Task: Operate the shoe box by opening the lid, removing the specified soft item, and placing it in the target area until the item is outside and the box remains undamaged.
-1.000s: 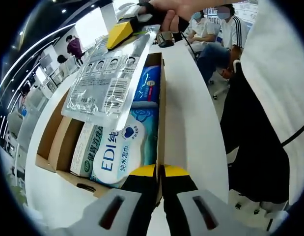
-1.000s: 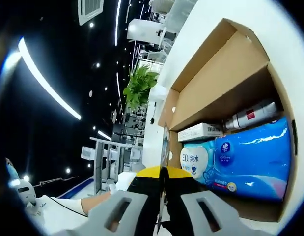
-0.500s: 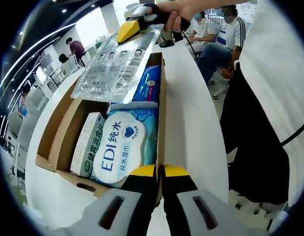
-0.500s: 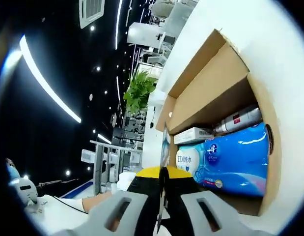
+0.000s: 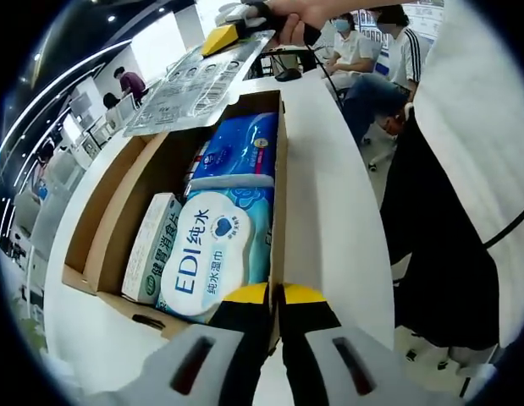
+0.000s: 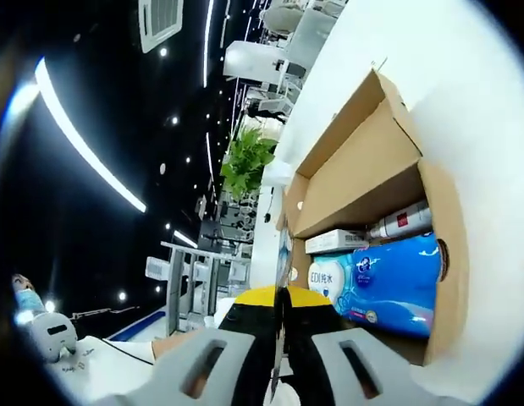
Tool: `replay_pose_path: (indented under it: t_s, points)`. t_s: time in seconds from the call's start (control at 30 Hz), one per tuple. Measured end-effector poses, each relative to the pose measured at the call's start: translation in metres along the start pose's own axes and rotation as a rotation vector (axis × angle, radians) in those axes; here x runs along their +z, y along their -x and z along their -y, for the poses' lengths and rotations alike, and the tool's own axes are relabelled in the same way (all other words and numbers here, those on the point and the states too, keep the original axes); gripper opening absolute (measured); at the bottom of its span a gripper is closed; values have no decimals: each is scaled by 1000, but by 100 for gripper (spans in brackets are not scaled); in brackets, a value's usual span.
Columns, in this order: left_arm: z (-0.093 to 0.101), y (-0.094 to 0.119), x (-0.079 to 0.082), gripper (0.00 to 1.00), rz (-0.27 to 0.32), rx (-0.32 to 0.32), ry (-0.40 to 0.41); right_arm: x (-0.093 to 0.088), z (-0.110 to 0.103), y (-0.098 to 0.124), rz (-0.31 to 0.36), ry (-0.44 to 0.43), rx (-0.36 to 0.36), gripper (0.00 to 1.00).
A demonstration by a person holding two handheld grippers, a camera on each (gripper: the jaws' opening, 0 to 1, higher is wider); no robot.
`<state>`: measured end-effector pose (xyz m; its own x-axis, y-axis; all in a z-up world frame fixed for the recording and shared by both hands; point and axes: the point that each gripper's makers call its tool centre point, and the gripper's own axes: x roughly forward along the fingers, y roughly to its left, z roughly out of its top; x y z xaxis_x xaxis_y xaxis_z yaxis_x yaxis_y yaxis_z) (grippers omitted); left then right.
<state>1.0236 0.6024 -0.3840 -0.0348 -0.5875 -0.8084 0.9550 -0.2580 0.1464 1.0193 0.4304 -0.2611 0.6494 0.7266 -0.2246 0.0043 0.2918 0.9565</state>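
An open cardboard shoe box (image 5: pixel 118 211) sits on a white tabletop (image 5: pixel 329 211) directly ahead of the left tongs (image 5: pixel 274 293), whose yellow-tipped jaws are pressed together on the box's near wall. Inside lie a wet-wipes pack (image 5: pixel 212 254) and a blue pack (image 5: pixel 240 148). Beyond the box's far end, the right tongs (image 5: pixel 221 38) are clamped on a clear plastic pouch (image 5: pixel 190 85), lifted clear above the box rim. Seated people (image 5: pixel 372 51) appear right.
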Motion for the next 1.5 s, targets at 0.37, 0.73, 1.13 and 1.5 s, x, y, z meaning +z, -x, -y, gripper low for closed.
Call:
replay_pose_path:
  t_s: [0.37, 0.73, 1.13, 1.5]
  points:
    - [0, 0, 0, 3, 0, -3, 0, 12, -4, 20, 32, 15, -11, 0]
    - [0, -1, -1, 3, -6, -2, 2, 18, -13, 32, 49, 31, 4, 0]
    - [0, -1, 0, 3, -13, -5, 0, 16, -15, 38, 38, 42, -1, 0]
    - [-1, -2, 1, 3, -17, 0, 0, 25, -23, 56, 44, 65, 2, 0]
